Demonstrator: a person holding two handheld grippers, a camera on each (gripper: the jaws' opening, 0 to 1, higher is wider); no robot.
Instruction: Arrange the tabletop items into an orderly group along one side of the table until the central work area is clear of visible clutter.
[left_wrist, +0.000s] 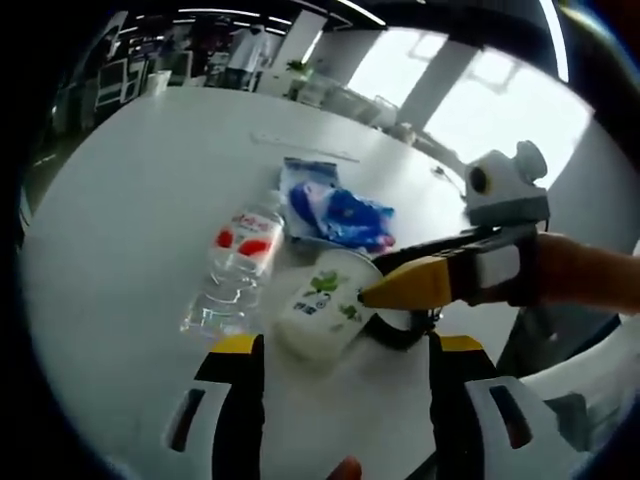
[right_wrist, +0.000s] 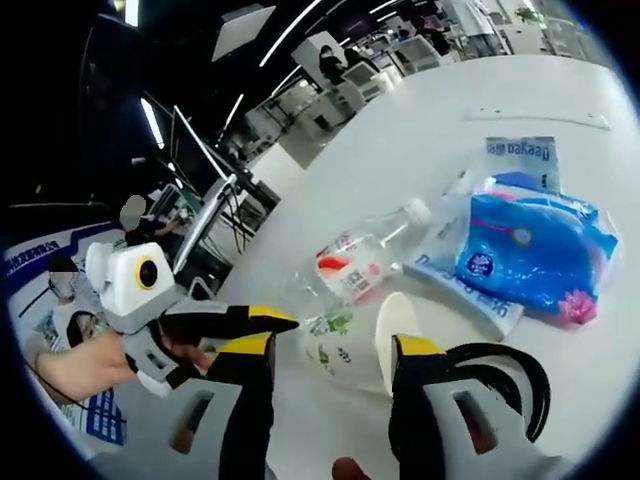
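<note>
A white cup (left_wrist: 318, 312) with a green print lies on its side on the white table (left_wrist: 140, 200), just ahead of my left gripper (left_wrist: 347, 347), whose jaws stand wide apart. My right gripper (left_wrist: 372, 280) reaches in from the right, its yellow tip at the cup's rim. In the right gripper view the cup (right_wrist: 350, 345) lies between the jaws of my right gripper (right_wrist: 336, 350), which is open; the left jaw stands clear of it. My left gripper (right_wrist: 268, 322) comes in from the left. A clear bottle (left_wrist: 240, 262) (right_wrist: 362, 258) with a red label lies beside the cup.
Blue snack packets (left_wrist: 338, 212) (right_wrist: 535, 245) lie beyond the cup, one on a white and blue pouch (right_wrist: 520, 152). A black cable loop (left_wrist: 402, 332) (right_wrist: 505, 372) lies near the cup. Desks and chairs stand past the table's far edge.
</note>
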